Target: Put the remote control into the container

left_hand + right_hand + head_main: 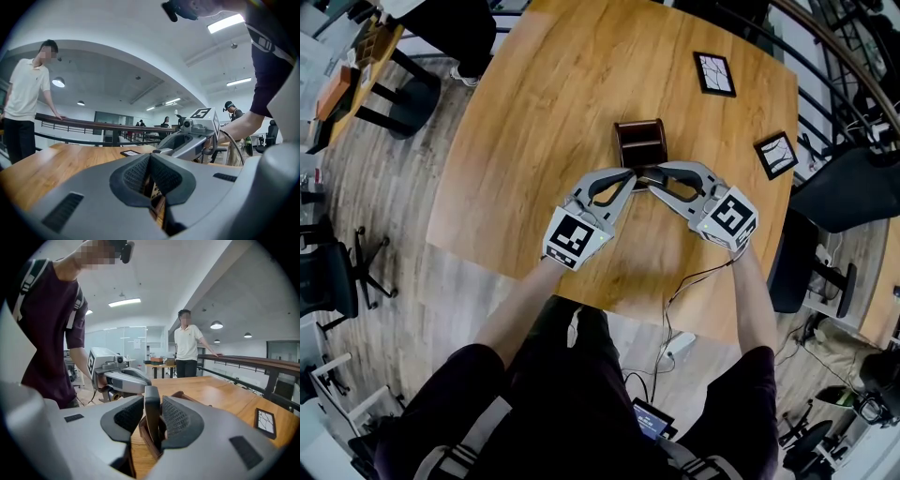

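head view: wooden table (534,141), dark brown container (639,139) near its middle. left gripper (630,174) and right gripper (654,178) meet tip to tip at the container's near edge. two dark framed tiles (714,73) lie to the right, well apart from the container. from this view the remote is hardly readable, only a dark bit between the tips.

right gripper view: shows what the head view does not. remote control (151,416), a dark grey slab, stands upright and is clamped between the two ribbed pads (176,420). the container's brown walls show just beside and below it. whether the remote's lower end is inside the container, cannot tell. the left gripper's body is in view to the left, close by. a standing person (187,345) at a railing, far.

left gripper view: jaws closed together, pads meeting at the tips and holding nothing. a brown patch shows in the gap beneath them; i cannot make out what it is. the right gripper's body is just beyond, to the right. another person (26,98) stands at the table's far left.
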`<state>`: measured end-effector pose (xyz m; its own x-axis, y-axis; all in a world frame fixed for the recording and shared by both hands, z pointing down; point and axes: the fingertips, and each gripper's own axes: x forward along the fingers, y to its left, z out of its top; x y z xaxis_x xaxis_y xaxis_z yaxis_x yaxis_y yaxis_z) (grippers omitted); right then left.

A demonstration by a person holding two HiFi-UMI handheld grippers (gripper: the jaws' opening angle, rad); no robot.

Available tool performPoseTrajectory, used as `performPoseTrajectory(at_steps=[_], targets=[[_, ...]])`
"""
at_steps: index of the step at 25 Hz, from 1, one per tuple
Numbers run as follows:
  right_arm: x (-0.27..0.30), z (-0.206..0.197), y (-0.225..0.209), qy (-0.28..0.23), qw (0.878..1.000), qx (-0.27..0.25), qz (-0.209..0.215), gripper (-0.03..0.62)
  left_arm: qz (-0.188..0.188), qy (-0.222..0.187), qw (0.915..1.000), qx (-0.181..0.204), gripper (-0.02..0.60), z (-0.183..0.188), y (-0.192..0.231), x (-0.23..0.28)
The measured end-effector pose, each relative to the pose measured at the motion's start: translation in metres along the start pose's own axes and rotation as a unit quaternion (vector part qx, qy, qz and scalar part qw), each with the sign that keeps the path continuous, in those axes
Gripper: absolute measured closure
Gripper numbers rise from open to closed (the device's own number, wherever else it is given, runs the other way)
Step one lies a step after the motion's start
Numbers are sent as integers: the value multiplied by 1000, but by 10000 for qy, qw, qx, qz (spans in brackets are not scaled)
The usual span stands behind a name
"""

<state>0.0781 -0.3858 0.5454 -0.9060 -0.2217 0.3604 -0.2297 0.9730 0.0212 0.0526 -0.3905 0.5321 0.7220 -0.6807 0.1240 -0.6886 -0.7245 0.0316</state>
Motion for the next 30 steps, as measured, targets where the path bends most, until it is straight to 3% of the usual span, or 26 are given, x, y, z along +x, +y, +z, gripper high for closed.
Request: performPoseTrajectory(at_steps=[4,30], targets=[[-2,0,7,136,9999,-71,27,454,11,-7,10000,6,570,5,-2,-1],[-24,-4,63,433,9985,-137,-321,454,31,-147,9999,56,571,26,-29,-38]])
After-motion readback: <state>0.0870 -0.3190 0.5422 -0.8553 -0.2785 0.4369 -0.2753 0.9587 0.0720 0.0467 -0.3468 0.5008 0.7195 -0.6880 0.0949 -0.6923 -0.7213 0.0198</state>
